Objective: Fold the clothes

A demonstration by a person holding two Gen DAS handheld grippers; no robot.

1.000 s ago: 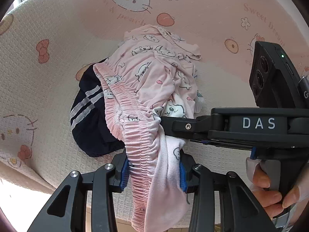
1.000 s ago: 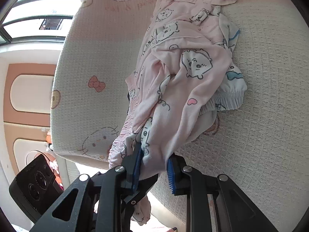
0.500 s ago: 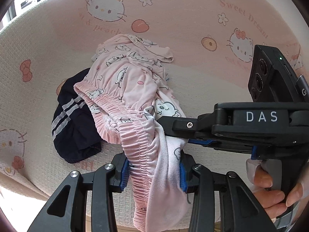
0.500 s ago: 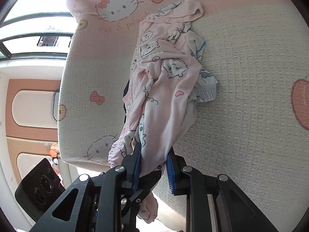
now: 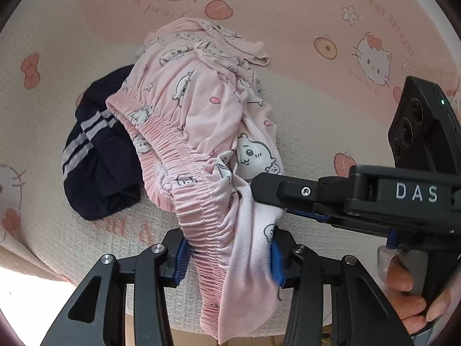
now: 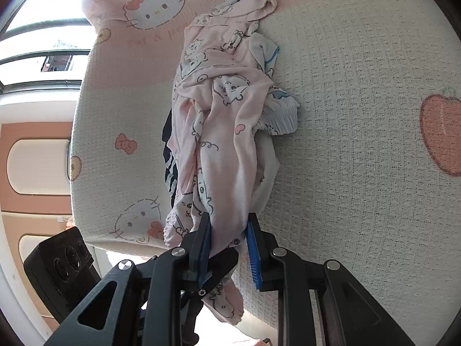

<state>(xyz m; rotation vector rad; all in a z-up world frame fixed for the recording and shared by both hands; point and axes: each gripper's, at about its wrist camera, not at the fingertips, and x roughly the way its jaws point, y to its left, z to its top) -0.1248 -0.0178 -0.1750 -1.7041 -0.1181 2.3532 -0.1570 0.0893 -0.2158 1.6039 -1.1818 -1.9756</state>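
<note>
we've got both the left gripper point(image 5: 229, 255) and right gripper point(image 6: 229, 243) clamped on the pink pajama pants point(image 5: 201, 132) over the waffle-textured cartoon cat bedspread point(image 6: 360, 115), window point(image 6: 37, 28) behind.

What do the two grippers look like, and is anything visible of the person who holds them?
Both the left gripper and the right gripper have matte black angular fingers with silver screws and ribbed blue pads. The right one carries white "DAS" lettering and a black three-lens module with a green light. Only a hand shows, no sleeve.
</note>
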